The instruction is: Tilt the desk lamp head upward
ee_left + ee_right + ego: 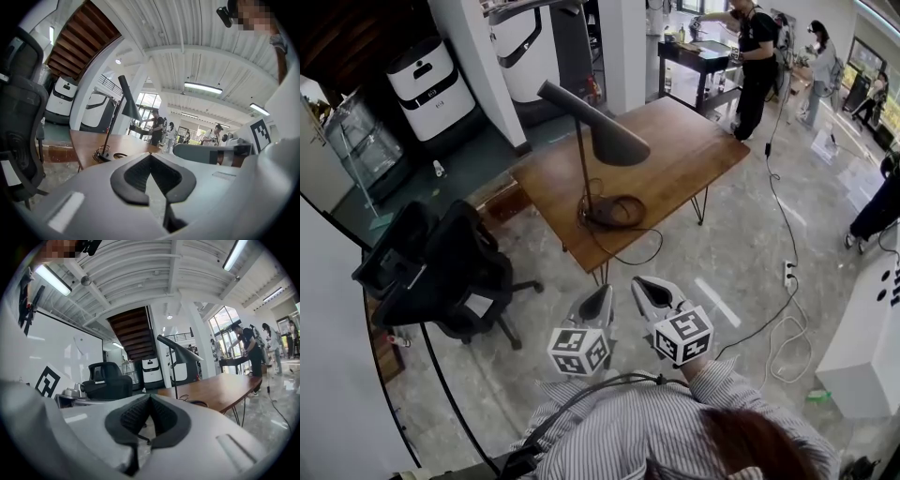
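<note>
Work on the lamp is not yet started, as far as I can judge. The desk lamp [584, 178] stands on the near left part of the wooden tabletop [684, 155], with its round base [614, 212] close to the near edge and a dark cable [628, 253] that loops around the base and hangs over that edge. The thin stem goes straight up, and the cone-shaped lamp head [602, 129] sits at the top. The wide mouth of the head slopes down toward the tabletop, so the head is not raised.

Both tongs are held low in front of the person, over the floor, on the near side and well apart from the lamp. The left tongs [605, 291] are pressed together with nothing between them; the left gripper view shows the dark pads meeting in one line. The right tongs [638, 282] are also pressed together and empty, and the right gripper view shows the same. Both point roughly toward the tabletop, side by side.

A black office chair [441, 272] stands on the left, near the corner of the tabletop, but not directly between the tongs and the lamp.

So, in my judgement, the whole task remains: to come nearer, to spread one pair of tongs, to take the lamp head, perhaps steady the stem or base with the other pair, and to turn the head upward.
</note>
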Demonstrator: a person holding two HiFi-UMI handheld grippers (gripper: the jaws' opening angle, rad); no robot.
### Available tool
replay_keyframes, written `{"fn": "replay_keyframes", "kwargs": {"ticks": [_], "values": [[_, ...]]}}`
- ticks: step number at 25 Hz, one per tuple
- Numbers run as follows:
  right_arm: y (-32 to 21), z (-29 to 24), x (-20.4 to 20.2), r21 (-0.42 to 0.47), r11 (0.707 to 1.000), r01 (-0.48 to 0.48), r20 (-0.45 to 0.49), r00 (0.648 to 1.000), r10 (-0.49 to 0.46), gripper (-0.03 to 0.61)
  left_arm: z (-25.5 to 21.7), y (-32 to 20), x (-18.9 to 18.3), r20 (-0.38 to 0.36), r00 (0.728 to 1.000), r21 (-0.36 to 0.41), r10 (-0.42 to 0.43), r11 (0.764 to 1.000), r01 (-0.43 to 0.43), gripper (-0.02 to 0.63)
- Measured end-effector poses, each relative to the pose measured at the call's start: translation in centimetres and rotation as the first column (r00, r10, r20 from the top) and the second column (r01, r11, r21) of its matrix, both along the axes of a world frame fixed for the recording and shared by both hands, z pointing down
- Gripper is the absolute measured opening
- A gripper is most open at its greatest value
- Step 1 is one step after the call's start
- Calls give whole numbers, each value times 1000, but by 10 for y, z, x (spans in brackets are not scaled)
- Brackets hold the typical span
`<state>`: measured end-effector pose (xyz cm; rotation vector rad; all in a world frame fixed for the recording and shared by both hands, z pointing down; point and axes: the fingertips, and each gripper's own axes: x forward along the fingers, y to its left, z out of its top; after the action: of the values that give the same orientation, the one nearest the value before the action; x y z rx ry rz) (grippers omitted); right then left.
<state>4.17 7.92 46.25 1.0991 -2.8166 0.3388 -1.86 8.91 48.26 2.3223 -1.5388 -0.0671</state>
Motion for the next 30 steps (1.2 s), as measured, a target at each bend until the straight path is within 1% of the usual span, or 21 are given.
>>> {"fn": "replay_keyframes", "kwargs": {"ticks": [3, 7, 10, 12, 14, 17, 23, 30], "values": [[-3, 2, 5, 3, 1000, -1, -7, 1000, 1, 2, -2, -2, 0, 0, 1000, 9, -19, 1000, 19, 6], [-4, 2, 7, 14, 1000, 22, -2, 1000, -22, 2, -1, -8, 2, -9, 999, 2, -37, 999, 37, 6], [-7, 0, 12, 44, 999, 33, 4, 999, -33, 2, 0, -12, 5, 0, 999, 4, -45, 999, 45, 6], [-12, -3, 12, 64, 997, 50, 13, 999, -51, 2, 2, -17, 8, 5, 999, 3, -49, 999, 49, 6], [-18, -4, 12, 64, 996, 63, 19, 998, -64, 2, 4, -22, 10, 5, 999, -2, -54, 999, 54, 6], [-30, -4, 9, 72, 995, 69, 7, 998, -70, 2, 5, -34, 7, 7, 998, -3, -59, 998, 59, 6], [-68, 10, 2, 54, 996, 69, -17, 998, -68, 2, 14, -77, -11, 21, 997, -7, -73, 997, 73, 6], [-138, 16, -19, 37, 999, 28, -15, 1000, -27, 2, 19, -149, -44, 35, 997, -11, -63, 998, 63, 6]]}}
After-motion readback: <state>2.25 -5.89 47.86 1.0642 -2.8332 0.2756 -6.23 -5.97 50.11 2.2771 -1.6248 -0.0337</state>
